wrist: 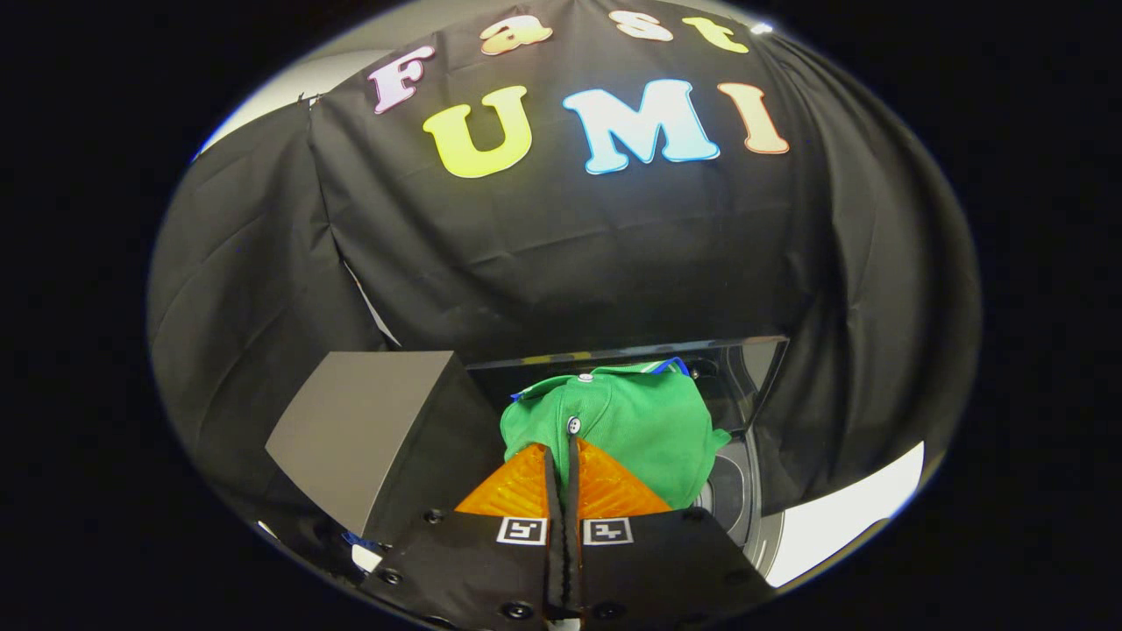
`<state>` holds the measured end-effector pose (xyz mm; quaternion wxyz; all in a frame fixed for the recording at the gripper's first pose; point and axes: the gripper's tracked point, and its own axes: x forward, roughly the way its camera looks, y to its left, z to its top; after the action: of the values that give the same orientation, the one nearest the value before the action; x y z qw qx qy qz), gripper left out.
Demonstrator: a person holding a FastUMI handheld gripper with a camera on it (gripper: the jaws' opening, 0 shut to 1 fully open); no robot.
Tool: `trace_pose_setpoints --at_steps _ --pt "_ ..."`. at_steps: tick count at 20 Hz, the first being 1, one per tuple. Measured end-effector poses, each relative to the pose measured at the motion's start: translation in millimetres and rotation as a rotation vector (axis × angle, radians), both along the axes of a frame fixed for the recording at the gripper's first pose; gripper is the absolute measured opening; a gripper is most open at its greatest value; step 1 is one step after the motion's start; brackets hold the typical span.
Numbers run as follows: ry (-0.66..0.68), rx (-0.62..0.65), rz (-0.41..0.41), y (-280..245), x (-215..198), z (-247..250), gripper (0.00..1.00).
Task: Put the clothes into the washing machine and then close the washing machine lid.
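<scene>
Between its two fingers the hand-held gripper (562,456) is squeezed nearly closed on the green shirt (614,425), w/ cloth pinched tight. Just past it, the washing machine (745,499) w/ lid (614,350) up. Shirt not dropped in yet; lid closing left.

The shirt (627,421) is bright green with small white buttons and a blue and white stripe at its collar. The washing machine (745,491) is dark grey to black, and its raised lid (359,429) is plain grey. The booth's wall cloth is black.
</scene>
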<state>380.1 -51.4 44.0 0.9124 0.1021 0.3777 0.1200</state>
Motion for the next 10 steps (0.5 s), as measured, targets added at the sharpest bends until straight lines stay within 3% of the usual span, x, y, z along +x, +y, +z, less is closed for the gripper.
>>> trace_pose_setpoints --at_steps 10 --pt "0.102 -0.056 0.039 5.6 -4.4 -67.2 0.01"
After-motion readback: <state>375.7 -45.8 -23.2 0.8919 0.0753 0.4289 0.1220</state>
